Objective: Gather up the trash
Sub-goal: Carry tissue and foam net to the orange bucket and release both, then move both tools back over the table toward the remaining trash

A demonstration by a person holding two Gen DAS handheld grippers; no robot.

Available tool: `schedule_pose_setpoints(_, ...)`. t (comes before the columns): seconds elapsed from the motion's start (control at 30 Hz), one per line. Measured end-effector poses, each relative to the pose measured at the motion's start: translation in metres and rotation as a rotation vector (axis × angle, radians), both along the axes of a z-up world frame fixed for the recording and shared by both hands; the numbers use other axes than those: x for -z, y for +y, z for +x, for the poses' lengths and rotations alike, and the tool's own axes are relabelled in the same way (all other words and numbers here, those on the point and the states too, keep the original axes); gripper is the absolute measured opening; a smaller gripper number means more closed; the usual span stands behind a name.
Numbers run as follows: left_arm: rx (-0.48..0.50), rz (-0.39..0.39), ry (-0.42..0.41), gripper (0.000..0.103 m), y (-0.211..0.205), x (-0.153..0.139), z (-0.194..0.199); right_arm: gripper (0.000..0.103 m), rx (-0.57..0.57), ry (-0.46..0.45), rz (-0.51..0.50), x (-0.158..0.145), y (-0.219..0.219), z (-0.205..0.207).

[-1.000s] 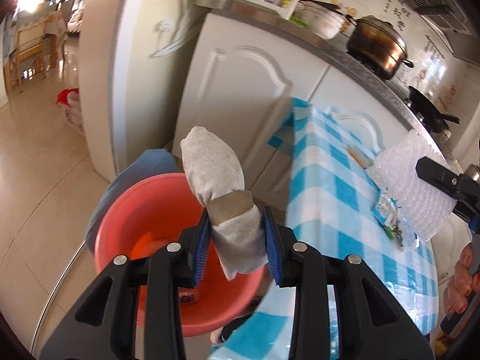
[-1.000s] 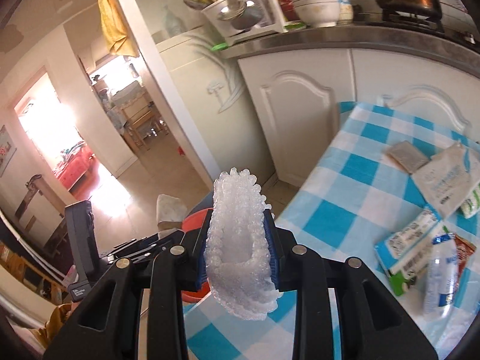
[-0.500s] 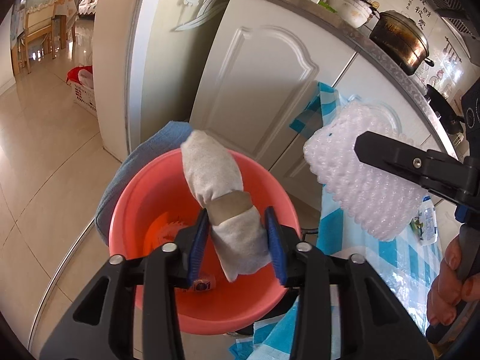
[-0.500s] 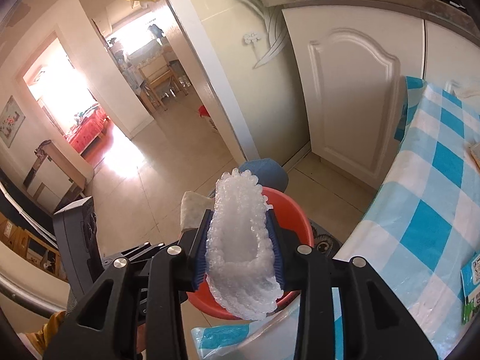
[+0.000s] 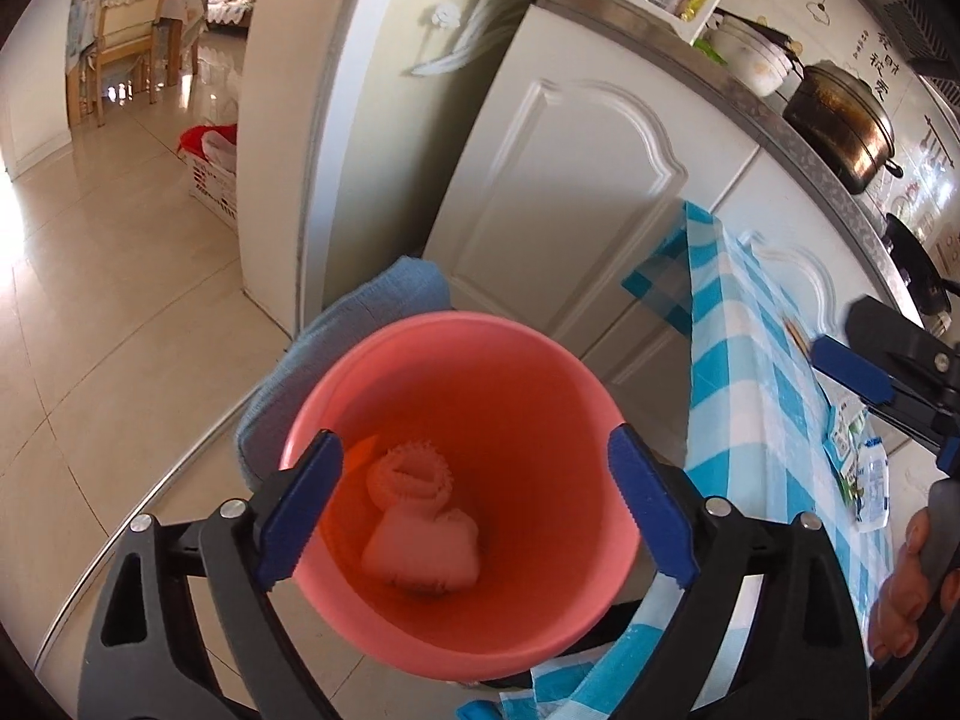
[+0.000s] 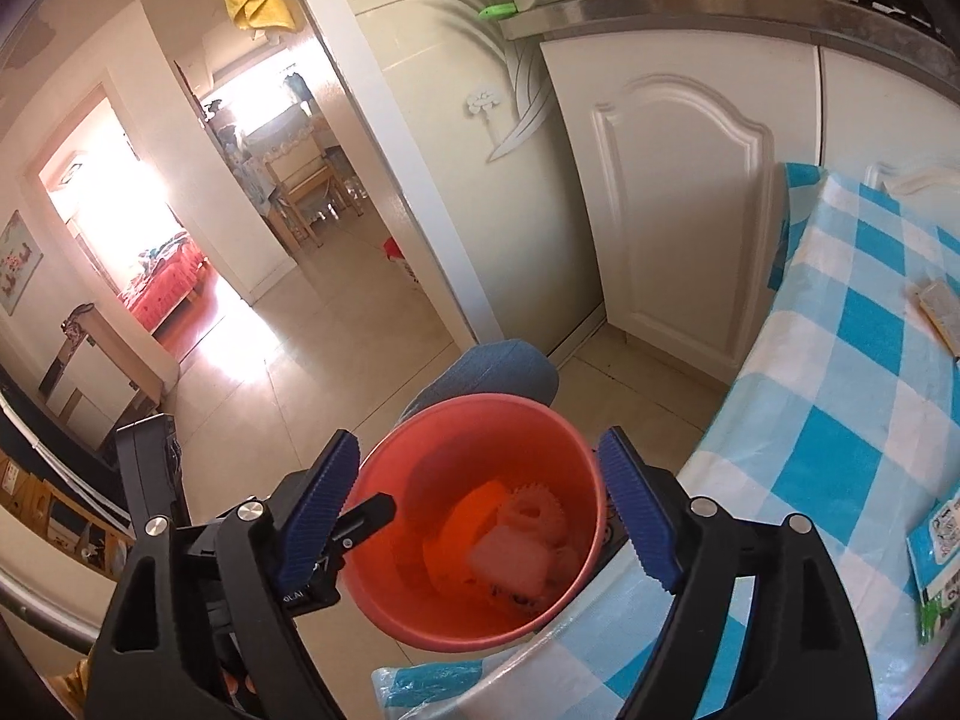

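Two pieces of trash now lie at the bottom of the round salmon-red plastic bucket (image 5: pixel 456 618): a crumpled white bubble-wrap sheet with a frilled edge (image 5: pixel 410 470) towards ten o'clock on the bucket floor, and a soft grey-white paper pouch (image 5: pixel 420 552) slumped just beside it towards six. Both claws hang over the rim. The left gripper (image 5: pixel 474 510) has just been spreading its blue-padded jaws and they stand wide with nothing between them; the right gripper (image 6: pixel 480 513) has just done the same and is equally empty, its tip also showing at three o'clock in the left wrist view beside a person's hand (image 5: pixel 912 594). More rubbish waits on the blue-and-white checked tablecloth (image 6: pixel 840 420): a small clear plastic bottle with a blue label (image 5: pixel 870 480) and a green-and-white printed wrapper (image 6: pixel 942 546) at four o'clock in the right view, and a flat grey-brown packet (image 6: pixel 939 306) at two o'clock. I would judge all of it feather-light. The wrappers look limp and slick, liable to slide on the cloth, so pinching a raised edge or a corner seems wiser than pressing down flat. The bottle looks thin-walled and squashy; taking it across its middle, square to its length, should stop it rolling or squirting out. A blue denim knee (image 6: pixel 486 372) sits at twelve o'clock behind the bucket, touching or nearly touching it.
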State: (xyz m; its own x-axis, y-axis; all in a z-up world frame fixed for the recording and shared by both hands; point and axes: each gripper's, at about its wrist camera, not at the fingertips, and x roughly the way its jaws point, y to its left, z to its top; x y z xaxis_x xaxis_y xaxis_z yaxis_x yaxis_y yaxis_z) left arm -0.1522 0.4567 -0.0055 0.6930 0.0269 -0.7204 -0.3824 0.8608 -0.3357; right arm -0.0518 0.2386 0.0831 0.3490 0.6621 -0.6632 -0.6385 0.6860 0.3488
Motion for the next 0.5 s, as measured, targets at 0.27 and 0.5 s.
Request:
schedule_pose_setpoints(0.27,-0.079,0.040,-0.137,0.092,-0.001,-0.016,-0.015,0.091,0.095,-0.101,0.029,-0.018,-0.053,-0.008)
schedule_pose_setpoints(0.5,-0.069,0.104,-0.249,0.092,-0.022,-0.045,-0.017,0.094,0.185,-0.253,0.118,-0.027,-0.105,-0.022)
